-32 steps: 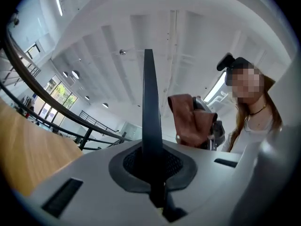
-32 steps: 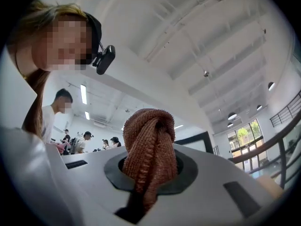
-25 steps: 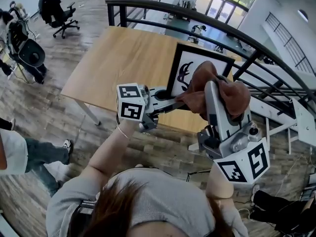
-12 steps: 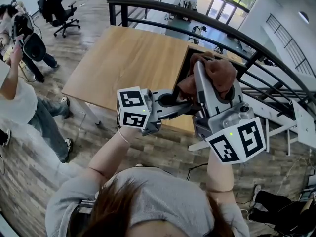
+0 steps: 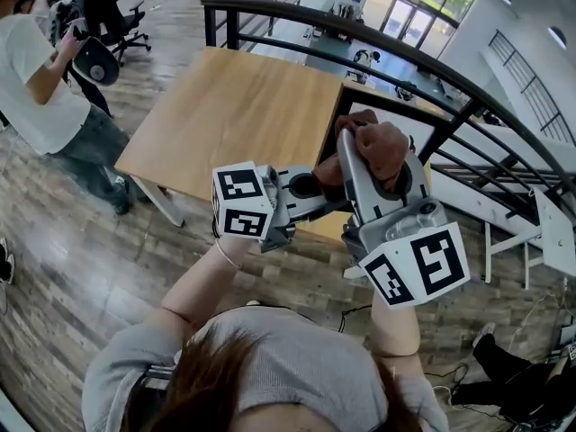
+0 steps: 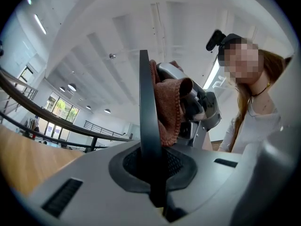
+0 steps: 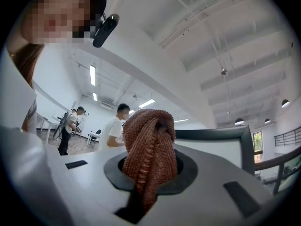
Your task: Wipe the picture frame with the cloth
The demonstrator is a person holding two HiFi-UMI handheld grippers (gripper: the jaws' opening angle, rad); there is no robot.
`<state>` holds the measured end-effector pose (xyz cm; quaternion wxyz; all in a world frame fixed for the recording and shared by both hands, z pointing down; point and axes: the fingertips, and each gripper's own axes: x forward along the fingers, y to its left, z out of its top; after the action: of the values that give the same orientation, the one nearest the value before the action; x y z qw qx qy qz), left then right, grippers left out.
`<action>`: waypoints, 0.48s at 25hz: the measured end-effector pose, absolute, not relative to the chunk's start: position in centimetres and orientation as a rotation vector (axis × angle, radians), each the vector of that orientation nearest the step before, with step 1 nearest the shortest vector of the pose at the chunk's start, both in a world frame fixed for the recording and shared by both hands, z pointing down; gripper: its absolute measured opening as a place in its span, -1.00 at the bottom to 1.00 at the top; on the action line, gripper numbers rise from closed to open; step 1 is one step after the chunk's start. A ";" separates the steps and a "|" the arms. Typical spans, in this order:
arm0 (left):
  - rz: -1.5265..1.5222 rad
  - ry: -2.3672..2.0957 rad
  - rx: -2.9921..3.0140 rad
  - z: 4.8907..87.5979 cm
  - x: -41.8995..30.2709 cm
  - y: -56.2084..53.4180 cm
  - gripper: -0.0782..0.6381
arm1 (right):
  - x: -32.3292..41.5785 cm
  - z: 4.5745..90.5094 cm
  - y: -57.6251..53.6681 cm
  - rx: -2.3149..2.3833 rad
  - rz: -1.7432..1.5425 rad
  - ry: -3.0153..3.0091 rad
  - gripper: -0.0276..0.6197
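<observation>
In the head view my left gripper (image 5: 317,190) is shut on the lower edge of the black picture frame (image 5: 353,118), held up above the table's near edge. The brown cloth (image 5: 380,147) is bunched in my shut right gripper (image 5: 364,156) and covers most of the frame's front. In the left gripper view the frame (image 6: 146,112) stands edge-on as a dark bar rising out of the jaws, with the cloth (image 6: 170,108) pressed against its right side. The right gripper view has the cloth (image 7: 148,147) clamped in the jaws and the frame's white face (image 7: 214,147) just behind it.
A wooden table (image 5: 234,106) lies under and beyond the grippers. A black metal railing (image 5: 360,36) curves round its far side. A person in a white shirt (image 5: 36,70) stands at the left by an office chair (image 5: 112,16). White stands (image 5: 551,232) are at the right.
My right gripper slid the cloth leftwards across the frame and sank a little. The frame's printed face, visible earlier, is now hidden by cloth and gripper. A person walked in at the left.
</observation>
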<state>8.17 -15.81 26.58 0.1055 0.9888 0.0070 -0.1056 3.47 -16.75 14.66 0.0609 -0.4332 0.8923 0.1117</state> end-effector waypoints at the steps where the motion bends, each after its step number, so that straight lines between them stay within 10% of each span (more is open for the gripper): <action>1: -0.321 0.021 2.910 26.5 8.1 -15.8 -0.73 | 3.4 14.9 -16.7 -1.309 0.331 2.709 -0.74; 12: -0.340 -0.018 2.912 26.2 7.8 -16.0 -0.73 | 3.6 18.2 -15.1 -1.306 0.201 2.759 -0.74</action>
<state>7.82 -15.97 26.18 0.1044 0.9878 -0.0060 -0.1155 3.58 -15.13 18.19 0.0410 -0.4266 0.9011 0.0657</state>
